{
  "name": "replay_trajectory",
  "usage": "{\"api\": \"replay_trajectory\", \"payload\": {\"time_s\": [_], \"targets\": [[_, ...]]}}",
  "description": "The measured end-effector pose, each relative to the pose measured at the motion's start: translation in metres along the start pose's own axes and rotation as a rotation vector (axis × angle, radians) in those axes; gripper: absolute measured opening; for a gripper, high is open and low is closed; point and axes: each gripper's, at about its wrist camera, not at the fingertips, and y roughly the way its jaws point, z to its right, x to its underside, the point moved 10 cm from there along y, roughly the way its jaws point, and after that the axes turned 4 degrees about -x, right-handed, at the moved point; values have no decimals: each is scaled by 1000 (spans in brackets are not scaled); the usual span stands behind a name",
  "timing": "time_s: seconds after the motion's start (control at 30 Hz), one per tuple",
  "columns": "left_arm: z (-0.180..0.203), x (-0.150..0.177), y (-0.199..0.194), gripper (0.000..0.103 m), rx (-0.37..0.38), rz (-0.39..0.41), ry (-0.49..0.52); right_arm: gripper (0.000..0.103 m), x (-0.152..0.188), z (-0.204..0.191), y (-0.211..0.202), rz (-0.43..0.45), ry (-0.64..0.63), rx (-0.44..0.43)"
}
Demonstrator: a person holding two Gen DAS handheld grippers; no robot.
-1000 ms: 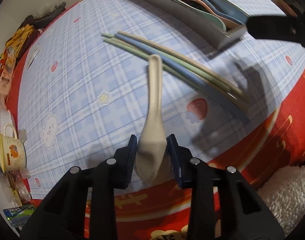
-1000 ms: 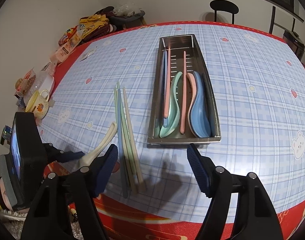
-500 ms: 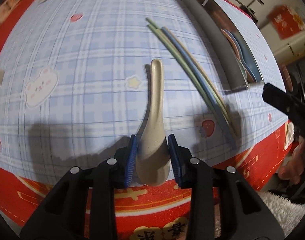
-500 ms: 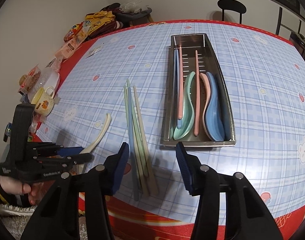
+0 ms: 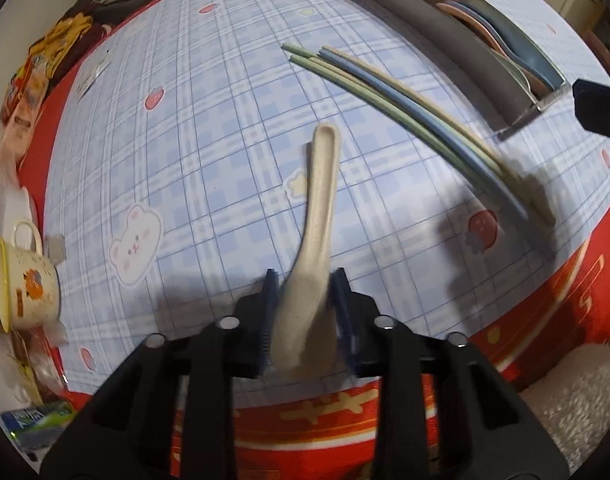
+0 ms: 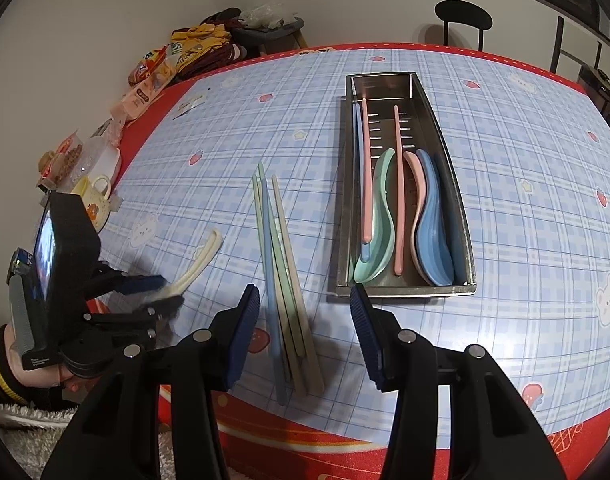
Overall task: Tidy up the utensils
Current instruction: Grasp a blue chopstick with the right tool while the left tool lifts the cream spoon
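The left gripper [image 5: 305, 300] still pinches the beige spoon [image 5: 319, 216] by its bowl. The right gripper [image 6: 305, 320] has spread wider than a moment ago, above the chopsticks [image 6: 279, 256].

Both views are evenly and fairly brightly lit from overhead, with colours reading clearly. Soft-edged grey shadows of the tools fall on the table [image 5: 209, 148] near its front edge. The steel tray [image 6: 409, 290] carries dull reflections along its rim but no harsh glare. Fisheye distortion bends the table's edges and plaid lines into arcs, and dark vignetting fills the frame corners. In the left wrist view the cream spoon [image 5: 317, 216] held in the left tool [image 5: 307, 312] is smeared by blur, as are the near ends of the chopsticks [image 5: 417, 108]. The right wrist view is sharper.
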Motion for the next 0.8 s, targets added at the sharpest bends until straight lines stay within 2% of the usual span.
{"api": "replay_trajectory", "payload": {"time_s": [0.07,0.13,0.23,0.3,0.5,0.8], "targets": [[2,-4,-3,25,-1,16,28,42,2,1,1,-10,5,-7],[4,-6,-8,20,7,32,36,31,7,0,5,-34,6,-11],[2,-12,-13,14,70,46,0,18,14,-8,13,-69,-3,-32],[-4,-8,-12,13,137,38,-60,15,16,-17,18,-88,-29,-50],[-21,0,-6,13,266,24,-212,13,17,-39,37,-145,-81,-77],[-37,19,-4,13,360,18,-308,13,11,-41,72,-207,-136,25]]}}
